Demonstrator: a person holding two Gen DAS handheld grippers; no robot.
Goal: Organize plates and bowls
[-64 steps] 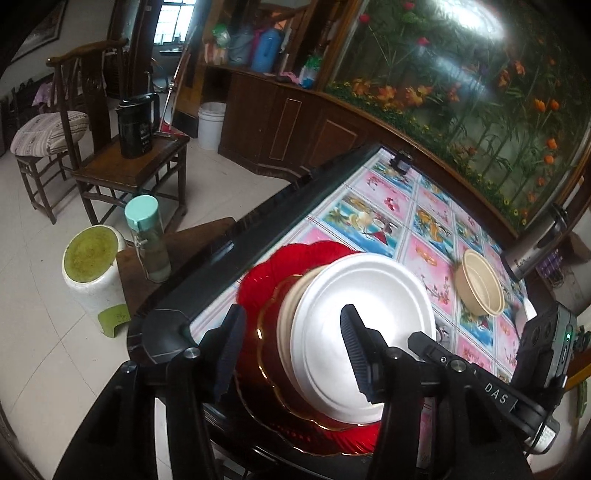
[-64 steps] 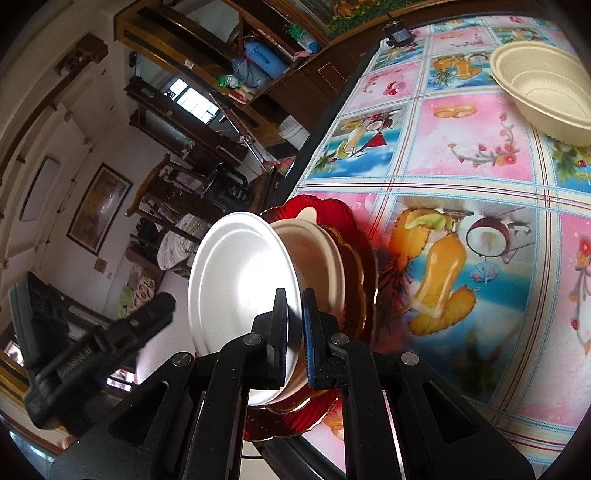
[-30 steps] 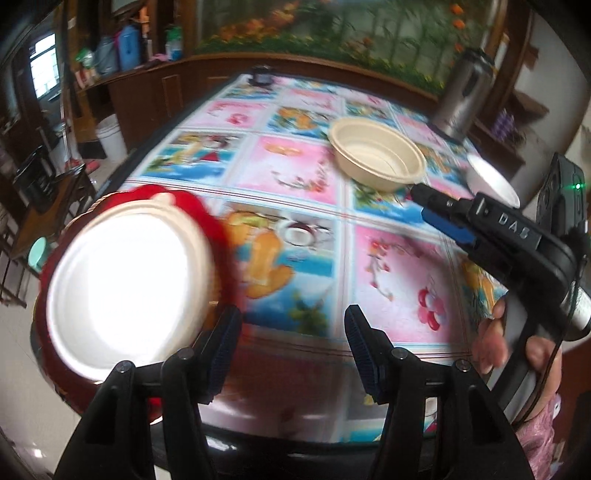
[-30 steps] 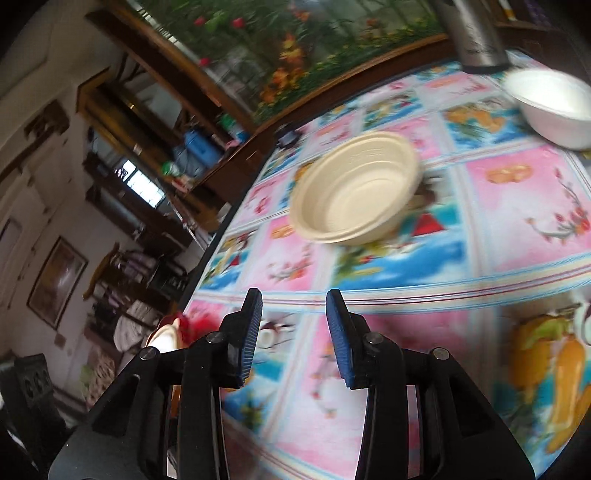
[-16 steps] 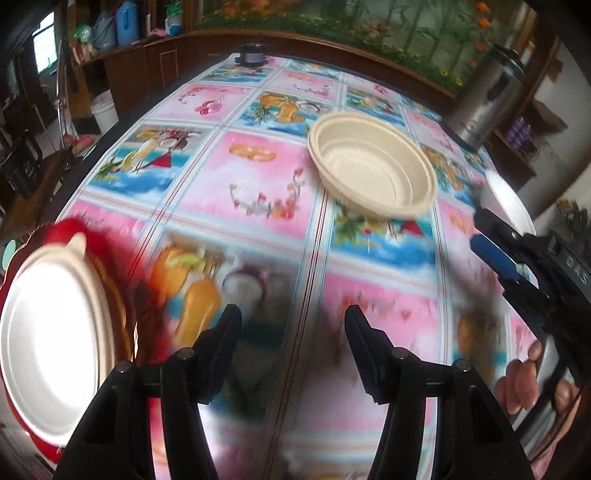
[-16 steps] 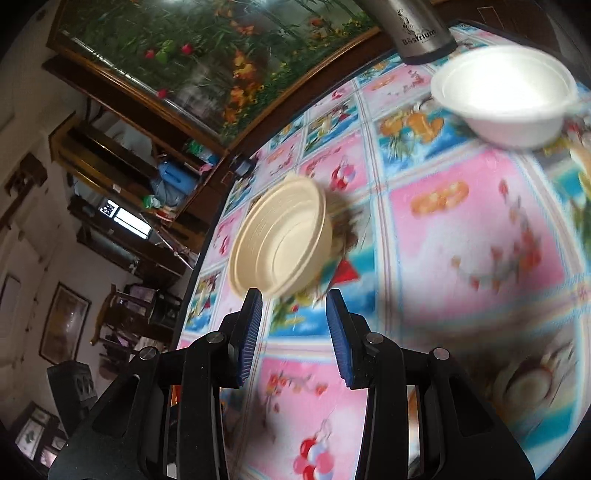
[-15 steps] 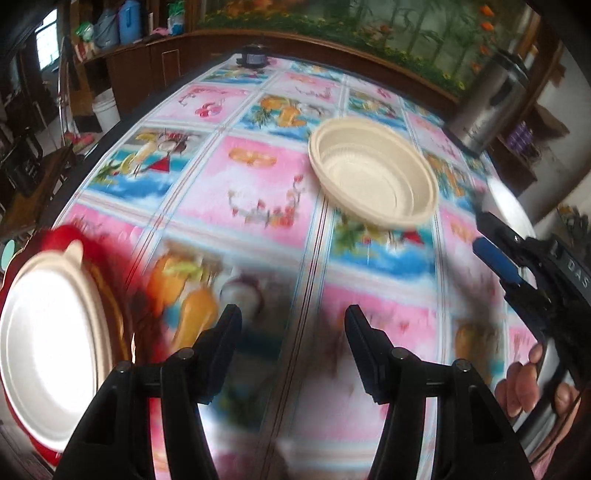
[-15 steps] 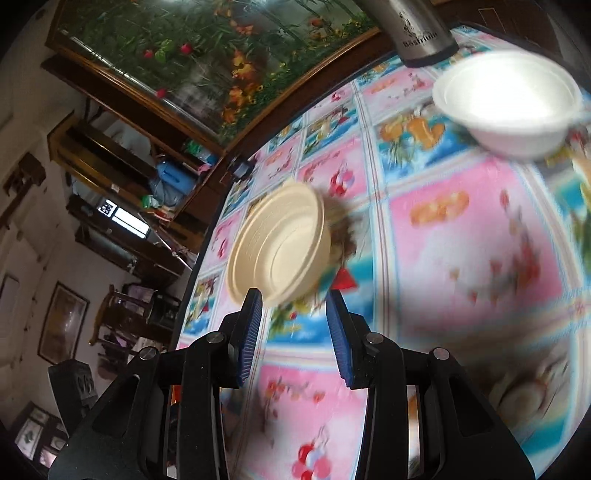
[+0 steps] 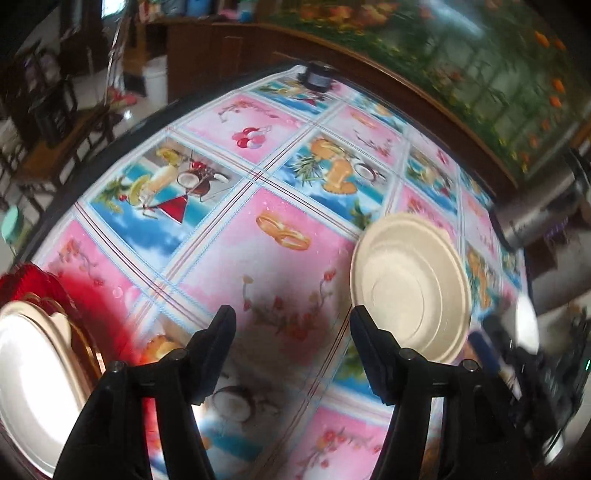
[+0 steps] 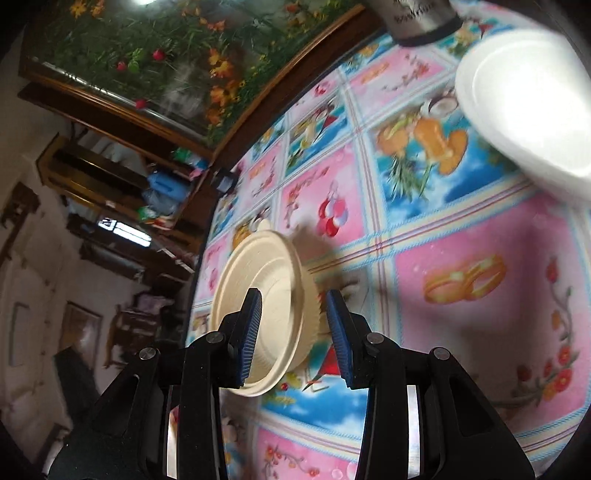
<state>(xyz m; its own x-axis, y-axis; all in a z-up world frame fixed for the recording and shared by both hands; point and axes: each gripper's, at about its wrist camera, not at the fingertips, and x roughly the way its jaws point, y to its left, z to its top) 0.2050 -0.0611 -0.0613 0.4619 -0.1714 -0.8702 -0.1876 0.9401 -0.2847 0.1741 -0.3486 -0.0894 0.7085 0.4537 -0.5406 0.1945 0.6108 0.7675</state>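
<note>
The round cream moulded-fibre bowl (image 10: 271, 314) is judged light, thin-walled and fairly stiff, with a ribbed wall and a flat rim that could crumple under a hard squeeze and skate over the glossy fruit-patterned cloth of the desk (image 9: 236, 221) if pushed; the near rim is taken as the best place to hold it, one pad inside and one outside. The bowl stands upright on the desk, with the round white foam bowl (image 10: 524, 110) well apart beyond it, close to the steel flask (image 10: 417, 16). The right tool (image 10: 293, 334) is seen spread, its blue pads straddling the near rim of the cream bowl without clamping it. The left tool (image 9: 291, 339) is also spread and empty, with the cream bowl just beside its right finger and the stack of white plate on red plates (image 9: 33, 369) well away from the bowl at the desk edge. Against the frame of half a second ago, the right tool is found much closer to the cream bowl, which then lay ahead of the pads
</note>
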